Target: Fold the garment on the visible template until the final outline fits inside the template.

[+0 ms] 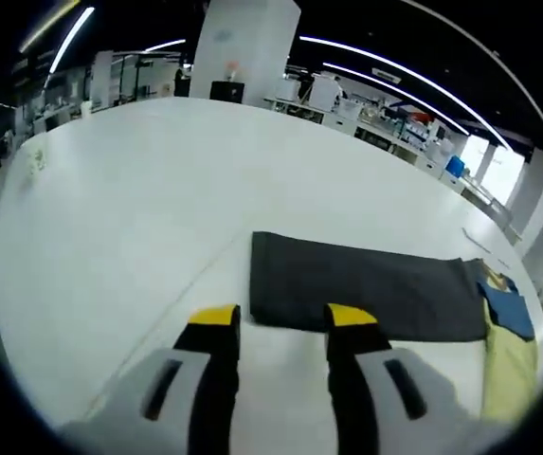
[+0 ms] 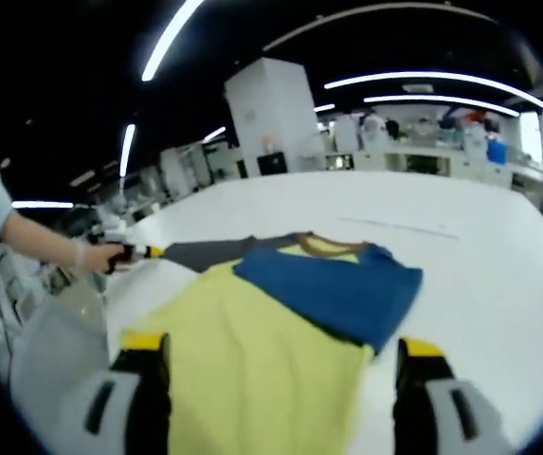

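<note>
A yellow garment [image 2: 252,351] lies flat on the white table [image 2: 479,256], with a blue part [image 2: 337,289] folded across its upper body below a brown collar [image 2: 323,245]. A dark grey rectangular sheet [image 1: 366,289], apparently the template, reaches out from under the garment's [image 1: 508,346] collar end. My right gripper [image 2: 280,346] stands wide open above the yellow cloth, its jaws either side of it and holding nothing. My left gripper [image 1: 283,318] is open just short of the grey sheet's near edge. It also appears at the sheet's far end [image 2: 143,253].
A person's hand [image 2: 91,256] and forearm hold the left gripper. The table [image 1: 138,209] stretches wide and bare beyond the grey sheet. Benches, shelves and a white pillar [image 1: 247,43] stand behind the table's far edge.
</note>
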The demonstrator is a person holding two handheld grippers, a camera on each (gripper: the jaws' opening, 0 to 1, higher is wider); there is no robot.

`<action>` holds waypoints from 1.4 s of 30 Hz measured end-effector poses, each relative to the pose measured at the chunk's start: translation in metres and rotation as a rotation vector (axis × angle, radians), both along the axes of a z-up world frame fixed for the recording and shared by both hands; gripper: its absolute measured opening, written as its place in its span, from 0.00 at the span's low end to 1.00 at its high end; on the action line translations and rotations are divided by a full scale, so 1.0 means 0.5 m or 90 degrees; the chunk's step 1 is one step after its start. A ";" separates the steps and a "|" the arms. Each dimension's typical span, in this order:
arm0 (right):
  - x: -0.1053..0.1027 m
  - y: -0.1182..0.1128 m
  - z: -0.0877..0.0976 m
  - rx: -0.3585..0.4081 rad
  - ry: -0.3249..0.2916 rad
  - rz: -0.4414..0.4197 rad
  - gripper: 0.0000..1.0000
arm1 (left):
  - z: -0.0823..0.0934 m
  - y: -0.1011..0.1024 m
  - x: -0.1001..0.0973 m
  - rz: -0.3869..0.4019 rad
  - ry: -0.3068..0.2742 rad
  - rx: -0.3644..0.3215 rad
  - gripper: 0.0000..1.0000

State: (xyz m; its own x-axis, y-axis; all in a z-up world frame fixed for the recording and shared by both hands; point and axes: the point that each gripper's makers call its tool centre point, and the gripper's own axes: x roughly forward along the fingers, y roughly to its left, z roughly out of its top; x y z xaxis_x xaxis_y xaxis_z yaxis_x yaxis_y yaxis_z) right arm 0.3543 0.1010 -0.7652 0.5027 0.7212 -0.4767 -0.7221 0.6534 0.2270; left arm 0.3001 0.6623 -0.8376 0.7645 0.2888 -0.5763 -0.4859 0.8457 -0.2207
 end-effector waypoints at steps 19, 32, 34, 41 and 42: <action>-0.003 0.002 0.010 0.007 -0.007 -0.009 0.99 | 0.034 -0.016 0.021 -0.025 0.007 -0.015 0.00; -0.006 -0.008 0.011 0.024 -0.006 -0.024 0.99 | 0.173 -0.240 0.198 -0.246 -0.106 -0.033 0.00; -0.007 -0.006 0.016 0.022 -0.013 -0.021 0.99 | 0.187 -0.302 0.218 -0.272 -0.115 -0.049 0.00; -0.006 -0.004 0.024 0.044 -0.014 -0.031 0.99 | 0.234 -0.452 0.285 -0.358 -0.152 -0.073 0.00; -0.006 -0.004 0.022 0.045 -0.012 -0.032 0.99 | 0.237 -0.463 0.290 -0.366 -0.154 -0.072 0.00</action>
State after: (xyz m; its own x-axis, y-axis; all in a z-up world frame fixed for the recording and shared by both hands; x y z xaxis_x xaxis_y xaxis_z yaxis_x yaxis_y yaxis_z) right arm 0.3511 0.0992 -0.7544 0.5475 0.7262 -0.4158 -0.6937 0.6718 0.2598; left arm 0.4453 0.4306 -0.7191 0.8920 -0.2593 -0.3702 0.1141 0.9217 -0.3708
